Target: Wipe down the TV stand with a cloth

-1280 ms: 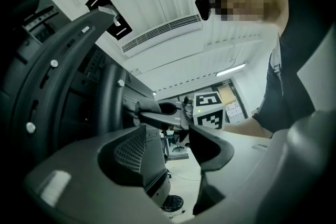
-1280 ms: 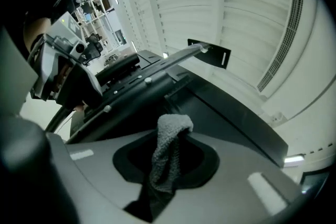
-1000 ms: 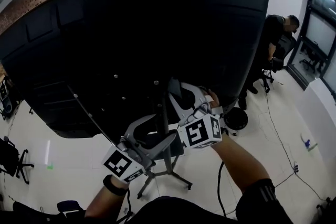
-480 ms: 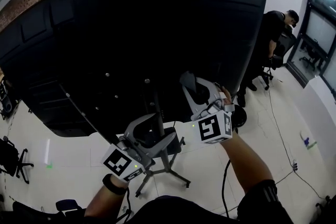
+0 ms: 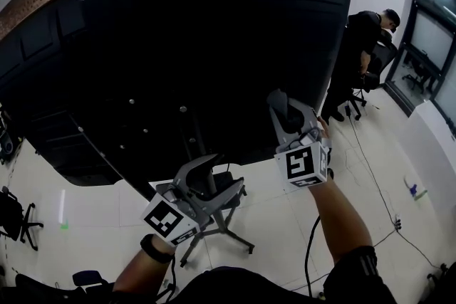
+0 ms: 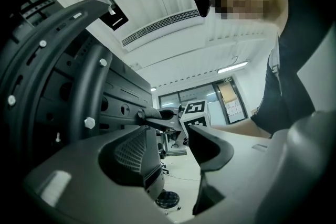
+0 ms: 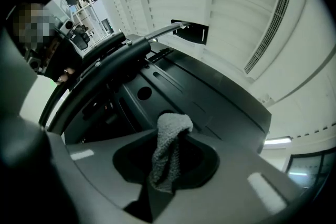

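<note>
Behind the big black screen (image 5: pixel 214 46), you hold both tools up toward its lower back, above the legs of the TV stand (image 5: pixel 241 242). Your right forearm reaches up from the lower right, and the right gripper (image 5: pixel 283 109) points steeply upward with its marker cube facing you, its tip near the screen's bottom edge. Your left arm comes in lower, with a dark band at the wrist. The left gripper (image 5: pixel 217 178) tilts up and to the right, close to the stand's post. Its jaws stand spread with nothing between them, only the room and the other gripper's cube showing through the gap.

The right gripper's jaws are pinched on the cloth (image 7: pixel 172 139). It is grey with a nubby weave, bunched into a narrow upright fold, and its top flops over to one side. It rises in front of the screen's dark back panel. Whether it touches that panel can't be made out.
</note>
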A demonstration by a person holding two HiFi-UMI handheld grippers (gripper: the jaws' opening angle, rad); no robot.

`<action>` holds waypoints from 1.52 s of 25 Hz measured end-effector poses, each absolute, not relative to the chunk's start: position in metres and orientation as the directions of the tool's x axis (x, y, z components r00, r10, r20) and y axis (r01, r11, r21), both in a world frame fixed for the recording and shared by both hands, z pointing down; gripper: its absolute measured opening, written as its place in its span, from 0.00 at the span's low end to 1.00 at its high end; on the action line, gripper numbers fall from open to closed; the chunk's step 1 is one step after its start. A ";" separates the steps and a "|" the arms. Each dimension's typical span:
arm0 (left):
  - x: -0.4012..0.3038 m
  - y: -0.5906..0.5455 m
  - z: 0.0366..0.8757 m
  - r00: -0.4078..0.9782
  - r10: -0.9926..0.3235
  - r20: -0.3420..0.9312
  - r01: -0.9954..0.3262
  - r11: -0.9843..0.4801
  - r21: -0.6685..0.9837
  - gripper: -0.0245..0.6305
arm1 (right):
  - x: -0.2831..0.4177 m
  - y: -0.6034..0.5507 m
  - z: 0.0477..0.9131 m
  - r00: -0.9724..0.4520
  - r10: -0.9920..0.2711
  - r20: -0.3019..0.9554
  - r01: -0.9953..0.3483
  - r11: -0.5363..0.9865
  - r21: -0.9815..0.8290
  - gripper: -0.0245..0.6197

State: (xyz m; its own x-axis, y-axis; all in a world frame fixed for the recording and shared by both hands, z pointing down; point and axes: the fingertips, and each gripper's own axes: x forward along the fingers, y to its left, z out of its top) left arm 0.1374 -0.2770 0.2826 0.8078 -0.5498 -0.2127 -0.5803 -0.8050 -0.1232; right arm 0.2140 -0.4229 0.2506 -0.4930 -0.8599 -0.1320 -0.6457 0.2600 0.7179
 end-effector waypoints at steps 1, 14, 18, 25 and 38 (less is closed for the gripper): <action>0.137 -0.276 0.284 0.806 -0.553 -0.210 -0.583 -0.804 -0.122 0.46 | 0.214 -0.421 0.249 -0.493 -0.860 -0.132 -0.646 0.260 0.717 0.14; 0.051 -0.248 0.275 0.738 -0.631 -0.238 -0.669 -0.731 -0.134 0.46 | 0.090 -0.333 0.197 -0.661 -0.719 -0.214 -0.574 0.301 0.762 0.14; -0.009 -0.227 0.269 0.706 -0.661 -0.255 -0.703 -0.697 -0.140 0.46 | 0.032 -0.301 0.180 -0.678 -0.694 -0.240 -0.558 0.274 0.783 0.15; -0.117 -0.197 0.256 0.652 -0.699 -0.294 -0.753 -0.642 -0.143 0.46 | -0.081 -0.237 0.145 -0.728 -0.631 -0.266 -0.487 0.203 0.849 0.15; -0.259 -0.174 0.250 0.563 -0.758 -0.327 -0.823 -0.552 -0.136 0.46 | -0.294 -0.225 0.174 -0.775 -0.629 -0.070 -0.225 0.171 0.959 0.15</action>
State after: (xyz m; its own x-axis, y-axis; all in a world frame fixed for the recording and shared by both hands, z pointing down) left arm -0.2592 -0.1736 0.2503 0.5635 -0.7585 -0.3275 -0.8225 -0.5521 -0.1364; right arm -0.2941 -0.2249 0.1737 -0.7747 -0.6285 -0.0697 -0.2247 0.1706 0.9594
